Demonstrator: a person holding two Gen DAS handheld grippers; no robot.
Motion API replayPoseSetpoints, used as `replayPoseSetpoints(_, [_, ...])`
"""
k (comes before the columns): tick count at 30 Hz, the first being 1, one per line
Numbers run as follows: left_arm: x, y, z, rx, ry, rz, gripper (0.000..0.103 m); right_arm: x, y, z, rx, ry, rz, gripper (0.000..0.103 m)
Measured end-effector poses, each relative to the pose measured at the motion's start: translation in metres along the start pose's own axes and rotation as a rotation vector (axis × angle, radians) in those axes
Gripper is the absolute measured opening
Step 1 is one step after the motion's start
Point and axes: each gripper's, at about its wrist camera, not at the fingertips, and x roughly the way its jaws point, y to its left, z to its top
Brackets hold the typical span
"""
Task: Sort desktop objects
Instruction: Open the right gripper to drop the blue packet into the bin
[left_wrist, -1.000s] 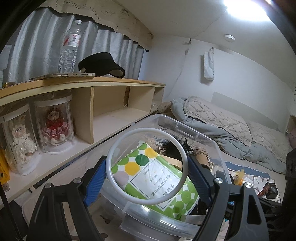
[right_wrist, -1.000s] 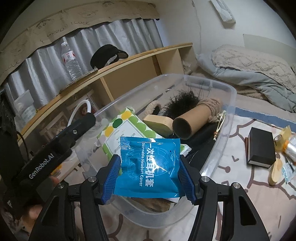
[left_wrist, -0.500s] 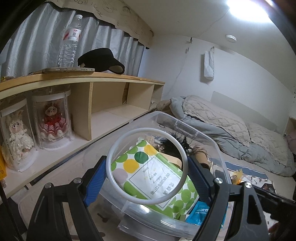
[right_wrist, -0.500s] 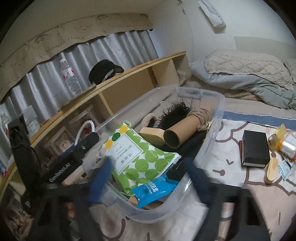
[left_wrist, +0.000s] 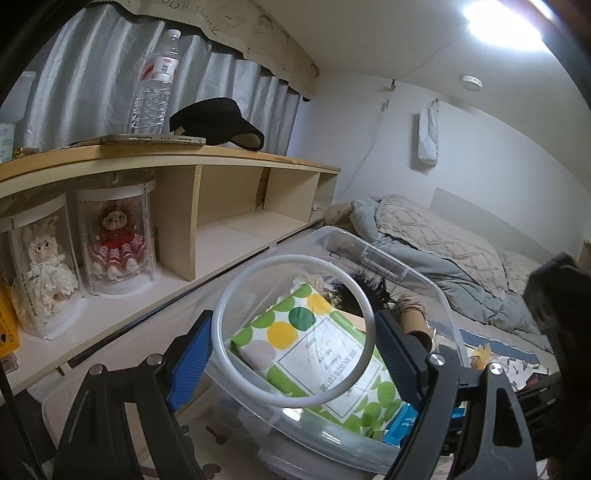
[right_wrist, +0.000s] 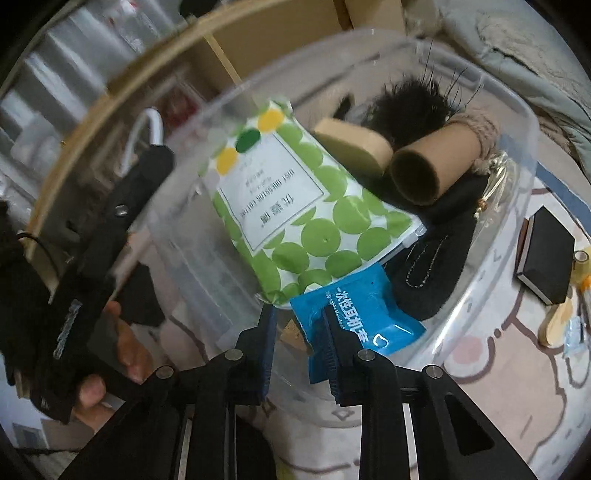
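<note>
Blue foil sachet (right_wrist: 354, 321) now lies inside the clear plastic storage bin (right_wrist: 517, 122); a second ago the right claw (right_wrist: 299, 325) held it. That claw's jaws have just closed, empty. Left claw (left_wrist: 295, 332) grips a white plastic ring (left_wrist: 295, 266) over the bin. One item sorted.

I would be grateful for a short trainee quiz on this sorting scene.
1. True or false: the white ring is gripped between the fingers of the left gripper.
2. Where does the blue packet lie? A: on the wooden shelf. B: inside the clear bin. C: on the bed.
3. Name the dark object lying on the patterned mat, outside the bin.

Key: 1 true. 2 B. 3 the black box.
</note>
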Motion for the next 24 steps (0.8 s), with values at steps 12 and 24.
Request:
replayPoseSetpoints(12, [0.002, 0.003, -0.002, -0.016, 0.010, -0.029, 0.085, -0.009, -0.009, -0.018, 0.083, -0.045, 0.080, 0.025])
replayPoseSetpoints(24, [0.000, -0.013, 0.000, 0.034, 0.043, -0.093, 0.085, -0.075, -0.019, -0.050, 0.076, -0.312, 0.119, 0.025])
